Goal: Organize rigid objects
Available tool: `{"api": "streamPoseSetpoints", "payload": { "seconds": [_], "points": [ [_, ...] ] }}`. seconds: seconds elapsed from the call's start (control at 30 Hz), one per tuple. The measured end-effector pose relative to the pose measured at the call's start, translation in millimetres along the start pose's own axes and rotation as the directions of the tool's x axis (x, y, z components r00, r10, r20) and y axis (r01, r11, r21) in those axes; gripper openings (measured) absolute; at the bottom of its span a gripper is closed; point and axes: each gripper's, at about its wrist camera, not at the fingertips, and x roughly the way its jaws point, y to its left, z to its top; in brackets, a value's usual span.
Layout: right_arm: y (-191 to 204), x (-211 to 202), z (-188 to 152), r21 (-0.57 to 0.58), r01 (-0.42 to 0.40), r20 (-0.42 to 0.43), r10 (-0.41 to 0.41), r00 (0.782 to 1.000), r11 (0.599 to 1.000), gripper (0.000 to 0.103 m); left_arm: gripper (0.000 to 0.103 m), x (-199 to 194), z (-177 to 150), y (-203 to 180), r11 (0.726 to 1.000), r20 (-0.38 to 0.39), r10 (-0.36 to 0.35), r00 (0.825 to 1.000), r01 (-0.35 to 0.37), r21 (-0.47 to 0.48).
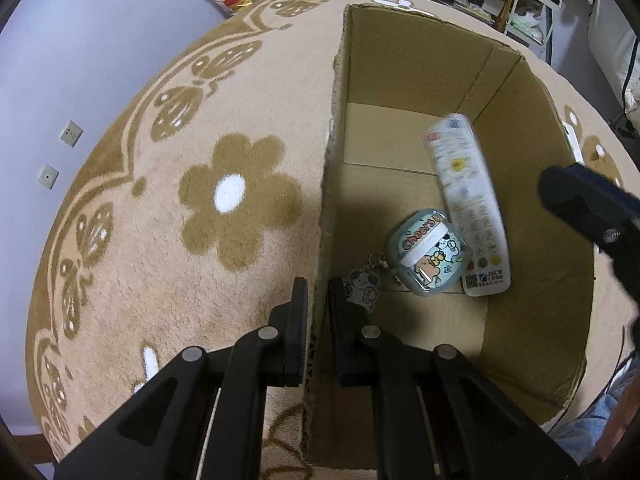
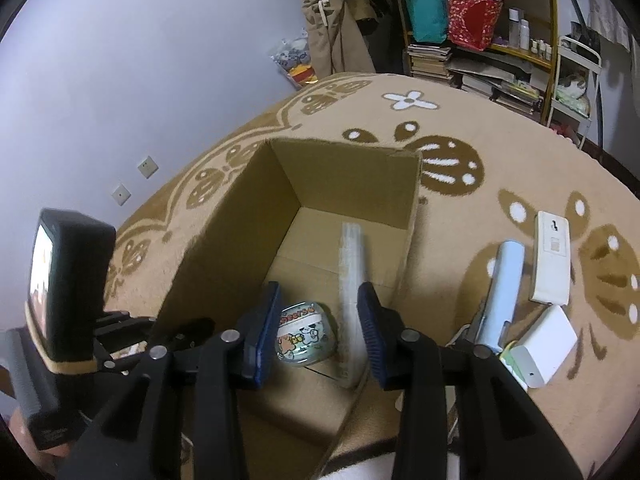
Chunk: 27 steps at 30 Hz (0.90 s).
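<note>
An open cardboard box (image 1: 532, 280) stands on a beige flowered rug. My left gripper (image 1: 318, 308) is shut on the box's left wall. Inside lie a cartoon-printed earbud case (image 1: 424, 256) with a keychain and a white remote control (image 1: 468, 204), which looks blurred in the left wrist view. In the right wrist view my right gripper (image 2: 318, 320) is open above the box (image 2: 240, 216), over the earbud case (image 2: 306, 334) and the remote (image 2: 352, 300). It holds nothing.
On the rug to the right of the box lie a light blue tool (image 2: 504, 296), a white rectangular device (image 2: 552, 256) and a white charger block (image 2: 542, 346). Shelves with books and bags (image 2: 472, 20) stand at the back. A wall is at left.
</note>
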Motion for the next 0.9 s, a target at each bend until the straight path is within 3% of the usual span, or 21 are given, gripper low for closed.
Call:
{"api": "streamPoseSetpoints", "payload": {
  "seconds": [0.1, 0.23, 0.4, 0.47, 0.67, 0.9],
  "points": [
    [-5.3, -9.1, 2.4, 0.019, -0.015, 0.016, 0.015, 1.0, 1.0, 0.06, 0.01, -0.9, 0.9, 0.0, 1.0, -0.001, 0.001, 1.0, -0.001, -0.003],
    [-9.1, -25.5, 4.6, -0.003, 0.045, 0.047, -0.045, 0.998, 0.999, 0.073, 0.01, -1.4, 0.2, -1.9, 1.0, -0.002, 0.008, 1.0, -0.008, 0.001],
    [-19.6, -39.7, 5.1, 0.026, 0.089, 0.078, -0.091, 0.993, 0.996, 0.098, 0.01, -1.6, -0.8, -2.5, 1.0, -0.001, 0.014, 1.0, -0.014, 0.006],
    [-26.4, -43.7, 3.6, 0.044, 0.114, 0.094, -0.117, 0.989, 0.993, 0.103, 0.01, -2.1, -0.8, -2.4, 1.0, -0.001, 0.014, 1.0, -0.014, 0.007],
    [-53.4, -42.2, -2.5, 0.106, 0.162, 0.054, -0.169, 0.984, 0.981, 0.103, 0.01, -2.7, -0.5, -2.6, 1.0, -0.003, 0.012, 1.0, -0.012, 0.003],
    [-82.9, -41.7, -13.2, 0.189, 0.163, 0.001, -0.166, 0.986, 0.968, 0.103, 0.011, -1.8, -0.8, -1.0, 1.0, -0.002, 0.016, 1.0, -0.016, 0.006]
  ]
}}
